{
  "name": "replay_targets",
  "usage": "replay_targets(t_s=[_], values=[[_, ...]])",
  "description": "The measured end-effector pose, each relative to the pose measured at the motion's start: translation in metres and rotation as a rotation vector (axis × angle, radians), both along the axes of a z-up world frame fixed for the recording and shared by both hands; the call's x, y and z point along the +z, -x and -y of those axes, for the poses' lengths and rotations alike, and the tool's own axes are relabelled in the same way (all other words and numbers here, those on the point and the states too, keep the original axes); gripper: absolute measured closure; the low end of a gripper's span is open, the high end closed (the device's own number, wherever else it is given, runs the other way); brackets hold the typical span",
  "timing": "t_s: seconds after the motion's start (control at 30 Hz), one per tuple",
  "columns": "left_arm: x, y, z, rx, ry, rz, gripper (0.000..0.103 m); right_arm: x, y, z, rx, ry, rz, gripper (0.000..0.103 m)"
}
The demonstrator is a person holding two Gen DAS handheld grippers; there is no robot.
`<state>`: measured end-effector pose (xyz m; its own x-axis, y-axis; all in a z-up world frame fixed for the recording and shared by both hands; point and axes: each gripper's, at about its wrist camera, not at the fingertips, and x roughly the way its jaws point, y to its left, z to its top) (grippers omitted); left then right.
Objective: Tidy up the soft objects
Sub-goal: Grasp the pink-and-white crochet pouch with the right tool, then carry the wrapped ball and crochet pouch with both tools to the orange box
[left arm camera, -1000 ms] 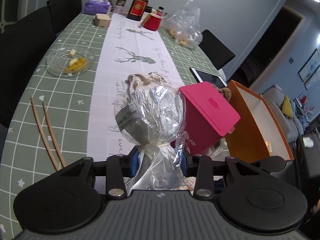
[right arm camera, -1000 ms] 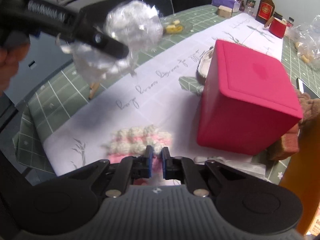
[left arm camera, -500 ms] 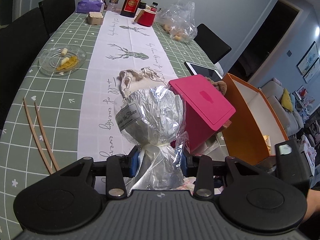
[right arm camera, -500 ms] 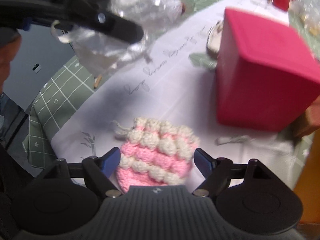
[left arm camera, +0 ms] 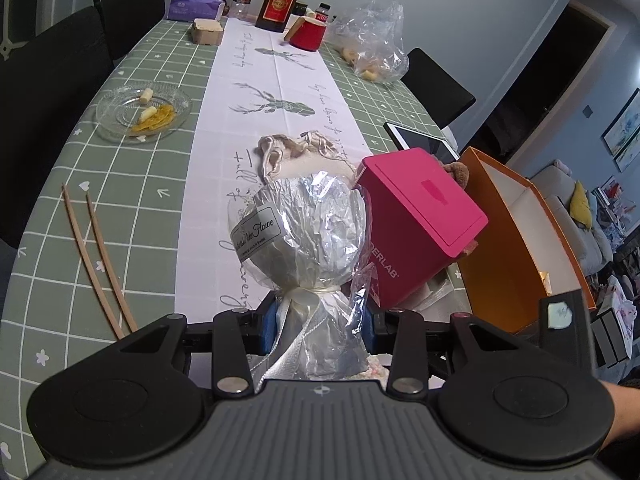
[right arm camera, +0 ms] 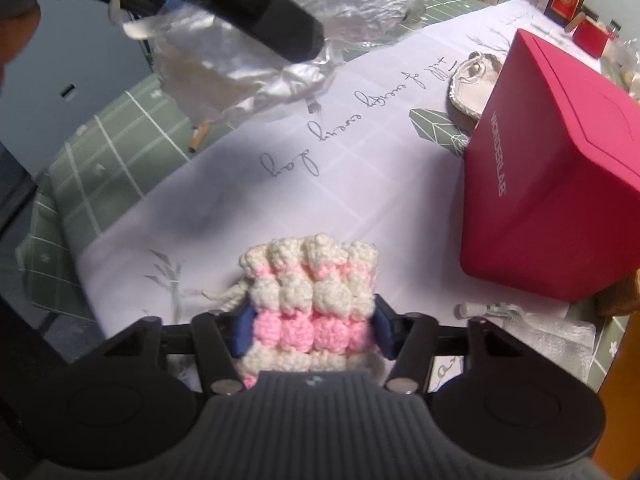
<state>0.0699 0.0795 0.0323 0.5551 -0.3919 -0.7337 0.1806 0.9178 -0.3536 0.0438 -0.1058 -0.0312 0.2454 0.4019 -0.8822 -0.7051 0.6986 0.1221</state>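
Left wrist view
Left gripper [left arm camera: 320, 326]: jaws partway open, clamped on the tied neck of the wrapped bundle [left arm camera: 308, 236]; you hold it up, clear of the table [left arm camera: 120, 184].
Bundle axis: runs straight out along your fingers, bulb end away from you, ribbon tail toward the cam.
Orange box [left arm camera: 520, 240]: open, to the right of the bundle, just past the pink box [left arm camera: 420, 220]; judged the likely drop spot, so your path goes right, over or around the pink box.
Cloth pouch [left arm camera: 296, 156]: flat on the white runner, beyond the bundle, untouched.

Right wrist view
Right gripper [right arm camera: 314, 328]: jaws have just been closing; crochet pouch [right arm camera: 312, 292] sits between them, blue pads [right arm camera: 244, 330] against both its sides, partway open width. Reads as a grip just made; firmness can't be told.
Pouch position: on the runner, directly ahead and centred in the jaws, near table edge; cream top end away from you, drawstring trailing left.
Pouch axis: along your fingers, so you squeeze across its width.
Left gripper w/ bundle: overhead, upper left, well apart from the pouch.
Pink box: right of the pouch, near but not touching.
Nearer hand: right, already on the pouch.
Risk (judgement): soft yarn may slip if you lift fast.
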Motion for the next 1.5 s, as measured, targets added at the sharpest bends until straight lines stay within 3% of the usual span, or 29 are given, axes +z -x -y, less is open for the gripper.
replay_targets(t_s=[0.33, 0.63, 0.83, 1.1, 1.5], values=[[0.007, 0.005, 0.016, -0.01, -0.012, 0.034, 0.058, 0.043, 0.004, 0.043, -0.054, -0.104, 0.039, 0.051], [0.011, 0.01, 0.044, -0.062, 0.006, 0.029, 0.058, 0.081, 0.011, 0.089, -0.103, -0.139, 0.115, 0.051], [0.021, 0.007, 0.069, -0.114, 0.013, 0.046, 0.058, 0.104, 0.006, 0.142, -0.209, -0.195, 0.156, 0.051], [0.032, -0.002, 0.134, -0.235, -0.025, 0.087, 0.058, 0.122, -0.003, 0.21, -0.374, -0.231, 0.196, 0.051], [0.037, -0.031, 0.242, -0.376, 0.021, 0.092, 0.058, 0.132, -0.014, 0.294, -0.633, -0.208, 0.267, 0.051]])
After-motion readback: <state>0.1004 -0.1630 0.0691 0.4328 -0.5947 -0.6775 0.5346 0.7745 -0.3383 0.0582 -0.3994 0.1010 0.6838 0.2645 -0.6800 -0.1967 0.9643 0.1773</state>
